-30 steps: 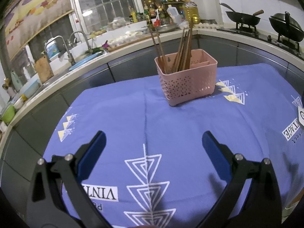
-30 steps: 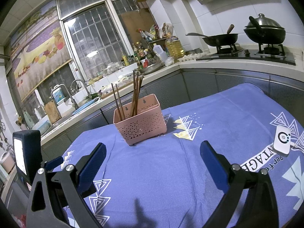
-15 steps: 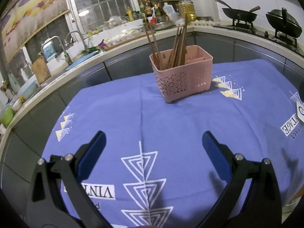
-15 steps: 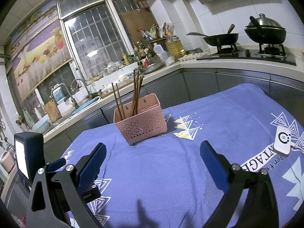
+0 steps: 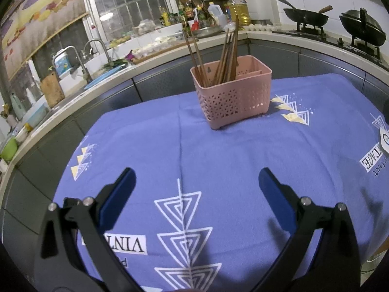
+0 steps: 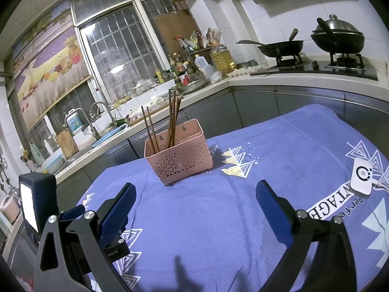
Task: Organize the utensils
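Right, I have both grippers parted wide and carrying nothing: the left gripper (image 5: 196, 182) and the right gripper (image 6: 195, 196) each hang above the bench, which is draped in a blue cloth with white triangle prints (image 5: 218, 158). The things I care about sit well ahead of both: a bundle of long brown wooden chopsticks (image 5: 227, 58) standing in a pink perforated plastic caddy (image 5: 233, 97) near the far edge of the cloth. No loose utensil shows on the cloth, so I judge the sorting is either done or the next piece lies out of view.

I expect the chopsticks to be light, stiff and a little slick, thin enough to roll or scissor between flat pads. I would pinch one across its width on the exposed upper shaft, above the caddy rim, and draw along its length. The caddy itself looks light and could tip or slide if a stick drags on its wall.

Their long axes run nearly upright, ends up, lower ends hidden inside. From the right wrist view, two sticks (image 6: 148, 127) lean leftward at the caddy's left end, while the main cluster (image 6: 173, 119) stands closer to vertical, fanning slightly. A white device (image 6: 362, 178) lies on the cloth to the right, well apart.
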`<state>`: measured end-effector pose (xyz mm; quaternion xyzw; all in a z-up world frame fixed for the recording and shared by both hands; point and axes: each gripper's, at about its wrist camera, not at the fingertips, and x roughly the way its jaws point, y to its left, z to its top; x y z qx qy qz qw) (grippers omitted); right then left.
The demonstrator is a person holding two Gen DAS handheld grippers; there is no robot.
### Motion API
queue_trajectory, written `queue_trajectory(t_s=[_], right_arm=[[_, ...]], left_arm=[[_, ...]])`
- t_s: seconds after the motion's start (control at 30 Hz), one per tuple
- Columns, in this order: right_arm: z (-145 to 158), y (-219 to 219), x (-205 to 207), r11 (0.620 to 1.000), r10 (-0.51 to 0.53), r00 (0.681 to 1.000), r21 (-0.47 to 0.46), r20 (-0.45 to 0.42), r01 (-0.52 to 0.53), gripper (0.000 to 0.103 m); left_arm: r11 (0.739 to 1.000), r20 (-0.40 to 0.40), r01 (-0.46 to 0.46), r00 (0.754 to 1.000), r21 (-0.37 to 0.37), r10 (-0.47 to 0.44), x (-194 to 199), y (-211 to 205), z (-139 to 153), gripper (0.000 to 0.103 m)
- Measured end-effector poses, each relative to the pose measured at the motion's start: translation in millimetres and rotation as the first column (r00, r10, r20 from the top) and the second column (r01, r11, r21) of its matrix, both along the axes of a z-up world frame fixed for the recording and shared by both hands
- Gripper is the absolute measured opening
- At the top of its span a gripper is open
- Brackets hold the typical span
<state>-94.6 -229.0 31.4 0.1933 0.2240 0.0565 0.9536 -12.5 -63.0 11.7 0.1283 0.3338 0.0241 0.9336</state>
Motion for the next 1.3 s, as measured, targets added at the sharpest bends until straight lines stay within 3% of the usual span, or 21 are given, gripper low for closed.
queue_trajectory(t_s=[1.3], right_arm=[[2, 0, 0, 1.0, -0.002, 1.0, 0.005, -0.005, 0.002, 0.097]], left_arm=[[0.999, -0.021, 0.026, 0.999, 0.026, -0.025, -8, 0, -18, 0.097]])
